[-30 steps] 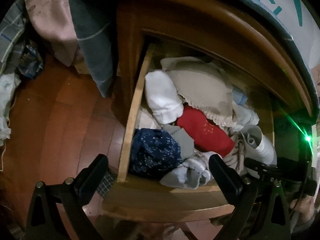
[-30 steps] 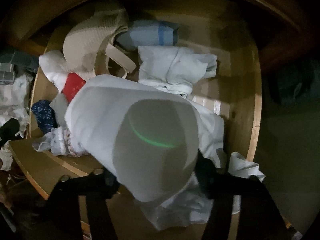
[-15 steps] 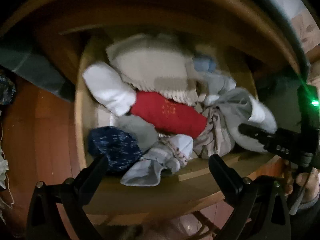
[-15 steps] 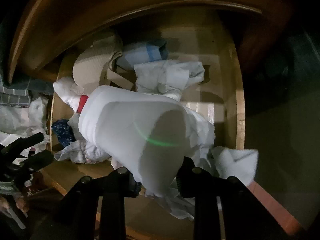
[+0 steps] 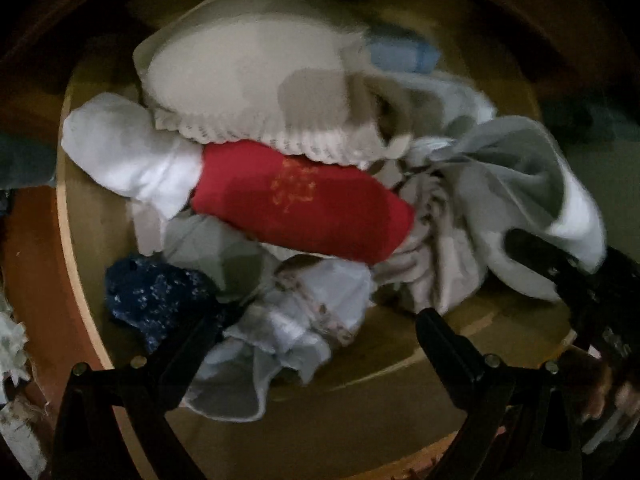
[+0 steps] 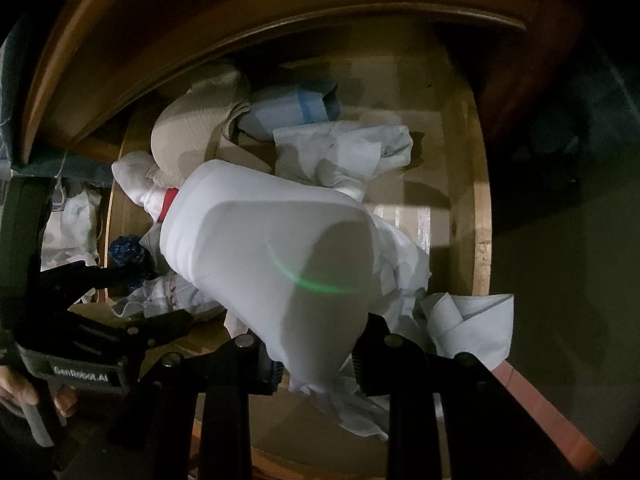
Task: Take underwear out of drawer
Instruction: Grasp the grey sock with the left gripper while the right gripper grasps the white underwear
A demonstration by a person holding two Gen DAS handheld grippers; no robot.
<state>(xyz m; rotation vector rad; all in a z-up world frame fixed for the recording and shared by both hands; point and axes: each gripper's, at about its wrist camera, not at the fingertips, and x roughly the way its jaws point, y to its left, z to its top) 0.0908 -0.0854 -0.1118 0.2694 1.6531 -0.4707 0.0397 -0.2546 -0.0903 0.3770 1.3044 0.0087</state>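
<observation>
A: Where is the underwear?

B: The white underwear (image 6: 256, 256) is pinched in the right gripper (image 6: 316, 356), lifted over the near right part of the open wooden drawer (image 6: 480, 216). Its jaws have just been closing and now clamp the cloth, standing only a little apart.

A: What else lies in the drawer?

B: A red garment (image 5: 304, 204) sits in the middle, a white roll (image 5: 124, 156) to its left and a beige knitted piece (image 5: 248, 80) behind it. A dark blue patterned piece (image 5: 156, 296) lies near left, a pale crumpled piece (image 5: 288, 328) beside it, and a light blue folded item (image 5: 400, 54) at the far side.

A: And the left gripper?

B: The left gripper (image 5: 312, 332) points down over the near left of the drawer, jaws wide apart, gripping nothing; the pale crumpled piece lies below, between its fingers.
</observation>
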